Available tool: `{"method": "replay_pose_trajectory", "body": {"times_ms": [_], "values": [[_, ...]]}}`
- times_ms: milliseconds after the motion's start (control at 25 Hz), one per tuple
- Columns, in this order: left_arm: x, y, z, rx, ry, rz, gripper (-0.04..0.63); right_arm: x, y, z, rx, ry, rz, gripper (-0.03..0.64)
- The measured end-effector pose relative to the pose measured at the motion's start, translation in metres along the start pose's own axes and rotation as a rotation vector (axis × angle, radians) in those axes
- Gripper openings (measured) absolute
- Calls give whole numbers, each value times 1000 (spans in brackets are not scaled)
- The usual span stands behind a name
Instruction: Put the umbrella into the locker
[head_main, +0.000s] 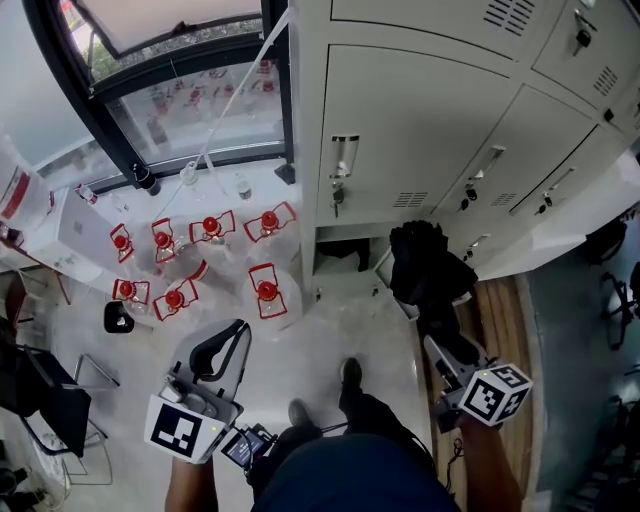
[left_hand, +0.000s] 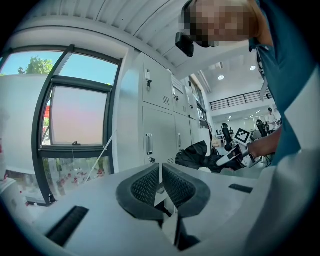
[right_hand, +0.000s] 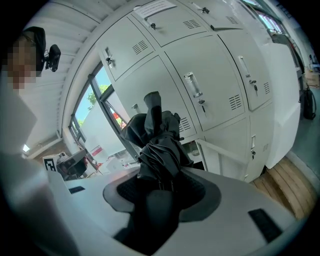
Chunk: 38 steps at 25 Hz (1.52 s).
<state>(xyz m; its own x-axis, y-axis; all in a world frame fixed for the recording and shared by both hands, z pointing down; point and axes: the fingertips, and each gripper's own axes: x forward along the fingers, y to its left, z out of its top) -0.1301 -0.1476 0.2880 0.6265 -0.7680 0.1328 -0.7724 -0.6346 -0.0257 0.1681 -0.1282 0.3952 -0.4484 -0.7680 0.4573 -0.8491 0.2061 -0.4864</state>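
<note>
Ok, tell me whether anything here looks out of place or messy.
Only the umbrella: it sits in the right tongs loosely bundled, its black cloth bulging out unevenly rather than wrapped tight. One low locker stands open; the other doors are shut.

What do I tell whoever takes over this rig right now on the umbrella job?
Left gripper: jaws together, nothing in them.
Right gripper: shut on the folded black umbrella, which points toward the lockers.
Bottom compartment: open, with its door swung out.
Done: umbrella in grip, compartment open.
Left: move the umbrella into the open compartment and release it. The door probably needs closing afterwards.
</note>
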Motion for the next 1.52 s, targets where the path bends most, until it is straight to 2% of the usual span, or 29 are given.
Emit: {"method": "replay_pose_trajectory", "body": {"times_ms": [920,1520], "values": [[22,39,-53,-48,91,6,35,89,-27,-40,50,114,-4,204],[42,22,-86,-64,139,5,35,121,-69,-74,85,163,0,204]]}}
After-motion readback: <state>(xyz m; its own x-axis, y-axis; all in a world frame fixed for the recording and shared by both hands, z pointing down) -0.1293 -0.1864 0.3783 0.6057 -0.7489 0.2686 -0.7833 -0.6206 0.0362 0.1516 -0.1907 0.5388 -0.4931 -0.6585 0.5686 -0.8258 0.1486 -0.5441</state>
